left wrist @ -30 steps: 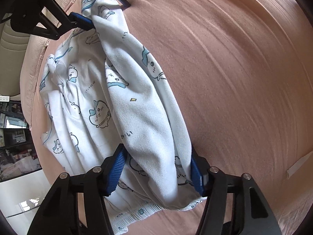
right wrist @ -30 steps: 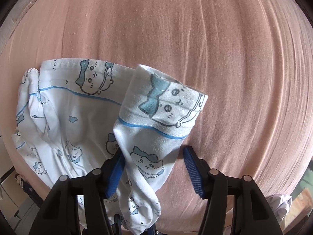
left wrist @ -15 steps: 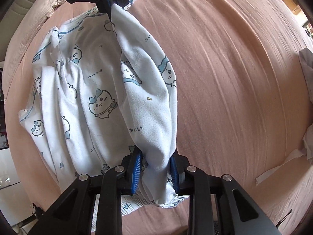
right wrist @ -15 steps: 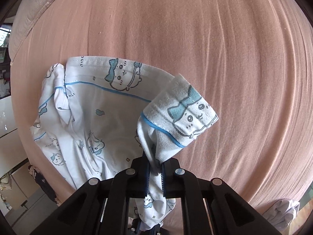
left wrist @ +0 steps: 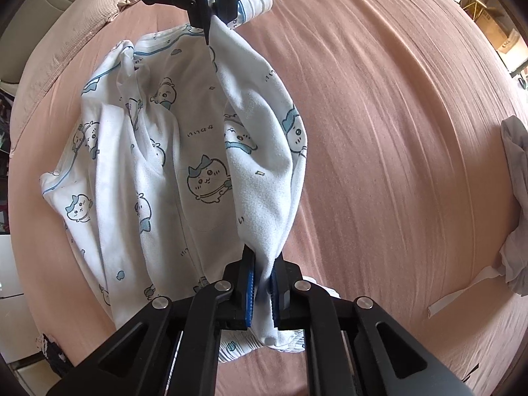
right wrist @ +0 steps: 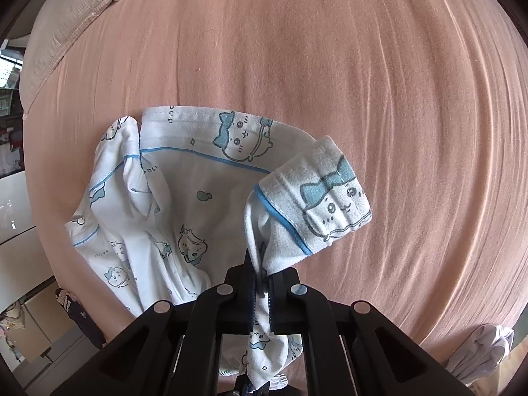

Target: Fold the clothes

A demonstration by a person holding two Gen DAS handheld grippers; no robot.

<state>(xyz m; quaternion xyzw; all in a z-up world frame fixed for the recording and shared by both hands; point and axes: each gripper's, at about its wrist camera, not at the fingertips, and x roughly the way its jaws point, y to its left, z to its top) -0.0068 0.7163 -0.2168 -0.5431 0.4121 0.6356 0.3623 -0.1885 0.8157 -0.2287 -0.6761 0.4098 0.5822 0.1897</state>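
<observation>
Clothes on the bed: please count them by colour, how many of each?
White with blue cartoon print: 1, the pyjama garment, pinched by the left gripper and the right gripper.
Plain pale grey: 1, a crumpled garment at the edge of the pink bedsheet.
Total: 2

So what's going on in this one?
A person is folding white cartoon-print pyjama trousers on a pink bedsheet. The left gripper is shut on one end of a leg, the right gripper on its cuffed end, with that leg raised between them. The rest lies crumpled on the bed.
</observation>
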